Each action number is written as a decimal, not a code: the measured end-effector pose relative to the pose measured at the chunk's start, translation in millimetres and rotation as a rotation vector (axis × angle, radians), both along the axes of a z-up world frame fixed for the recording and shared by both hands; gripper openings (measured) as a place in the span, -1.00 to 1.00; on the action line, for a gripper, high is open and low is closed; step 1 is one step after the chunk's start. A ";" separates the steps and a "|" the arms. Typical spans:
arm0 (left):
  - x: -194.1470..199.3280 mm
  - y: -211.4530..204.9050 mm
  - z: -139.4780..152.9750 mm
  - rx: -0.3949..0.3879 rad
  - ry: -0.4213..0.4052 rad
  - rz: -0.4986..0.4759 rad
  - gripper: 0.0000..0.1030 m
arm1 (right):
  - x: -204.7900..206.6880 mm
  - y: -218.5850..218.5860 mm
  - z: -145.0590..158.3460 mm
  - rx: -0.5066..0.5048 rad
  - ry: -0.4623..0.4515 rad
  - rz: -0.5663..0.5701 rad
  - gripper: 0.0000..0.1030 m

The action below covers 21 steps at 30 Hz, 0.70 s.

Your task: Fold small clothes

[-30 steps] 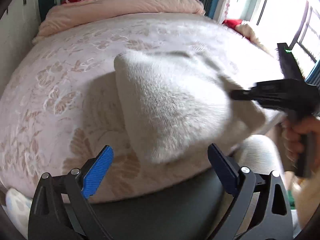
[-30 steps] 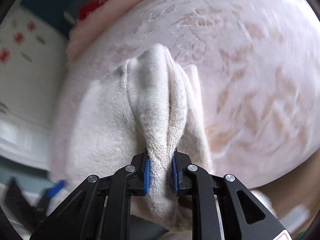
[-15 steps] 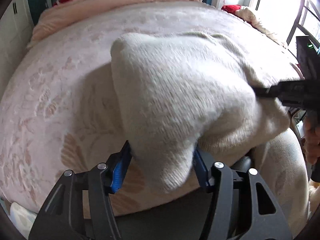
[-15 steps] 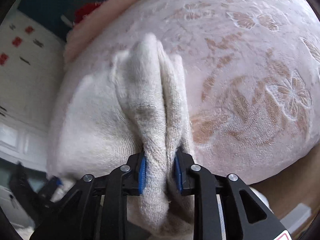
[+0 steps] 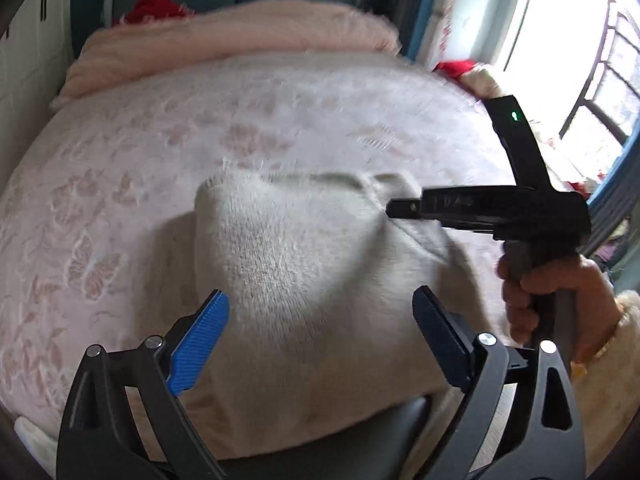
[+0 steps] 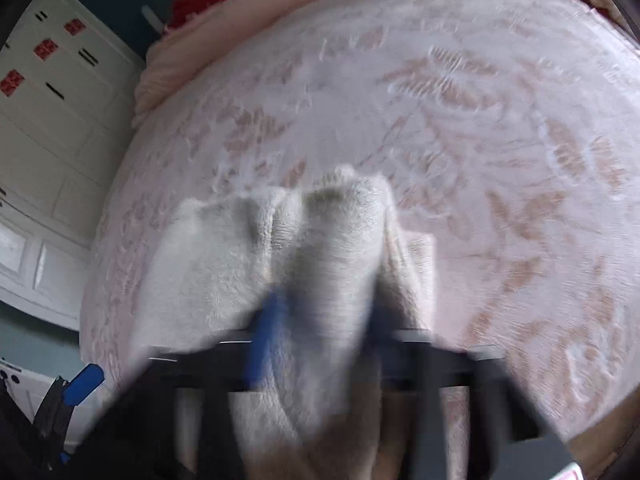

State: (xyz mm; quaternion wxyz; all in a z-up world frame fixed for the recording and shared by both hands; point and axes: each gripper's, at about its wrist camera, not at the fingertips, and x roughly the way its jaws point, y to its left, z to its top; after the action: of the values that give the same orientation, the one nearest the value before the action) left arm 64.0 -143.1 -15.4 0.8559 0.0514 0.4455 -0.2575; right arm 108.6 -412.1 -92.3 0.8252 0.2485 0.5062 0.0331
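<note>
A fluffy cream knitted garment (image 5: 292,256) lies on the pink flowered bedspread (image 5: 132,168) near the bed's front edge. My left gripper (image 5: 320,336) is open, its blue pads on either side of the garment's near part without holding it. In the left wrist view my right gripper (image 5: 400,210) reaches in from the right at the garment's right edge. In the right wrist view the garment (image 6: 320,264) runs between the blurred fingers of my right gripper (image 6: 320,344), whose jaws look parted around it; blur hides the grip.
A rolled pink blanket (image 5: 240,40) lies at the head of the bed with red cloth (image 5: 156,8) behind it. A window (image 5: 580,48) is at the right. White cupboards (image 6: 48,120) stand left of the bed. The bed's front edge is just below the grippers.
My left gripper closed around the garment half a second ago and has now opened and let go. The garment has dropped flatter on the bed. My right gripper's jaws have spread wider, in motion blur.
</note>
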 end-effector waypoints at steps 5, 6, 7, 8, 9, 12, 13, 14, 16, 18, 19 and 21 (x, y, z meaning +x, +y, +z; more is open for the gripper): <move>19.7 -1.9 -23.3 0.047 0.044 0.016 0.42 | -10.1 1.7 57.4 -0.021 -0.204 -0.016 -0.82; 20.2 -3.4 -26.2 0.062 0.034 0.011 0.44 | -8.1 -3.0 50.3 -0.018 -0.194 -0.030 -0.81; 20.2 -5.5 -30.0 0.078 0.030 0.007 0.51 | 0.5 -5.5 25.6 -0.031 -0.110 -0.025 -0.81; 20.3 -7.2 -33.9 0.091 0.034 0.003 0.55 | 9.1 -4.4 -7.2 -0.067 0.004 -0.008 -0.78; 20.5 -8.1 -36.3 0.091 0.038 -0.001 0.56 | 10.8 -3.1 -21.4 -0.058 0.014 -0.006 -0.78; 17.2 -6.9 -30.8 0.103 0.027 0.001 0.59 | -7.6 -14.4 6.1 0.007 -0.063 -0.083 -0.61; 17.0 -4.5 -28.0 0.101 0.031 0.005 0.59 | -18.7 -16.3 23.4 -0.002 -0.103 -0.116 -0.60; 16.5 2.3 -22.0 0.090 0.046 0.020 0.59 | -31.6 -14.4 42.4 -0.008 -0.158 -0.110 -0.60; 14.7 25.0 -6.6 0.032 0.069 0.051 0.64 | -49.0 -1.5 69.8 -0.039 -0.200 -0.062 -0.60; 12.0 47.8 4.5 0.017 0.067 0.095 0.67 | -62.3 19.1 86.3 -0.055 -0.215 0.010 -0.60; 9.8 65.0 10.7 0.010 0.066 0.125 0.68 | -68.8 35.3 91.8 -0.047 -0.220 0.064 -0.61; 5.8 86.4 17.1 0.007 0.065 0.165 0.68 | -76.0 72.4 96.1 -0.034 -0.225 0.148 -0.61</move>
State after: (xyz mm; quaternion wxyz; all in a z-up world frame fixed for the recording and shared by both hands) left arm 69.8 -56.8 1.7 0.8593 0.0092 0.4765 -0.1859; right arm 32.6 -339.7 3.7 0.8761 0.1911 0.4280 0.1128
